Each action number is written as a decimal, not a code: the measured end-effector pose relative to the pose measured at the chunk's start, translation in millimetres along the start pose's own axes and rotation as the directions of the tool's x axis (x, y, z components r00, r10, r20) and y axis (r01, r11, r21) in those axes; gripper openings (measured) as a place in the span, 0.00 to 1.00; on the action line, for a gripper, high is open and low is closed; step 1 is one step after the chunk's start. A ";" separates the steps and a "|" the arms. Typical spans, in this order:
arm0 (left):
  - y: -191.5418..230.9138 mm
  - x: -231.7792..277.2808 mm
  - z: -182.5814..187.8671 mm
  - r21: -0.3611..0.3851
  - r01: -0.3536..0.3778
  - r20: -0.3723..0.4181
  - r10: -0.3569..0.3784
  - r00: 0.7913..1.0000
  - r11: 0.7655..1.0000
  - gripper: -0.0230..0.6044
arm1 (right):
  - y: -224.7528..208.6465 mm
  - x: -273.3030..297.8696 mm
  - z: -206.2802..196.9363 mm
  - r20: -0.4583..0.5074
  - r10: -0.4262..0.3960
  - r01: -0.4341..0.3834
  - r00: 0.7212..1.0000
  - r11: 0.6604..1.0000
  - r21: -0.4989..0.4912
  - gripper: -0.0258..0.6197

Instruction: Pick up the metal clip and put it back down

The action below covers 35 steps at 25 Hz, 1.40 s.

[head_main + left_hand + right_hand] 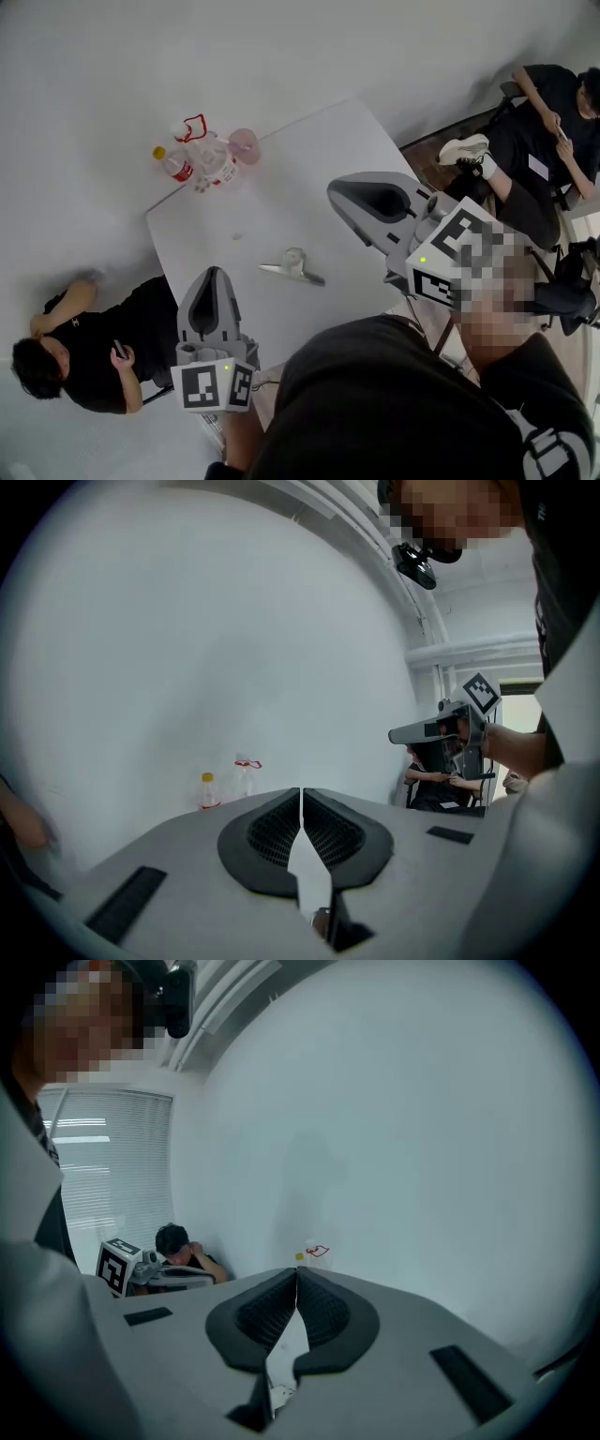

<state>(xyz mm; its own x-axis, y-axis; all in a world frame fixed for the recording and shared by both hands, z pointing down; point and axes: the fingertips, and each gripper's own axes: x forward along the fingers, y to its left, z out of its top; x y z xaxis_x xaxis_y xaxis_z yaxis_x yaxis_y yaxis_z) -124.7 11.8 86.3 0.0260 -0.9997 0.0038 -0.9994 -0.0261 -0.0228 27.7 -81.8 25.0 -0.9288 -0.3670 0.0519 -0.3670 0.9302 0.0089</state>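
Observation:
The metal clip (292, 264) lies flat on the white table (281, 202), near its front edge, with its silver handles spread to the left and right. My left gripper (214, 274) hovers over the table's front left corner, to the left of the clip and apart from it. Its jaws meet at the tip (301, 792) with nothing between them. My right gripper (336, 190) is held to the right of the clip and above the table. It is also shut and empty (296, 1272). Neither gripper touches the clip.
Plastic bottles and a pink cup (206, 157) stand at the table's far left corner; the bottles (225, 785) (314, 1252) show in both gripper views. A person (84, 352) sits on the floor at the left, and another person (539, 131) sits at the far right.

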 end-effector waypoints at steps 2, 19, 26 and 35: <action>6.4 1.1 -0.3 0.009 -0.001 0.014 0.001 1.000 1.000 0.07 | -1.7 -0.9 -1.8 0.013 -0.014 0.014 1.000 1.000 0.003 0.07; -2.4 8.7 17.6 0.027 0.019 0.025 -0.020 1.000 0.999 0.07 | -2.2 -5.4 -1.2 0.038 -0.023 0.022 0.999 0.999 0.023 0.07; -4.3 8.4 22.8 0.029 0.017 0.017 -0.017 1.000 0.999 0.07 | -0.5 -2.7 -1.7 0.031 -0.014 0.013 0.999 1.000 0.028 0.07; -6.7 10.2 24.1 0.026 0.028 0.028 -0.029 0.999 0.999 0.07 | 0.8 -4.3 -1.3 0.023 -0.022 0.021 0.999 0.999 0.027 0.07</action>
<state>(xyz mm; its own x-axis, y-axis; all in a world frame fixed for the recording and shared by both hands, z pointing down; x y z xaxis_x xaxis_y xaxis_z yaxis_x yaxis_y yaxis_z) -117.2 1.7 62.4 0.0557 -0.9982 -0.0237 -0.9973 -0.0545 -0.0486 31.5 -79.4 26.1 -0.9215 -0.3872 0.0286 -0.3878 0.9216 -0.0169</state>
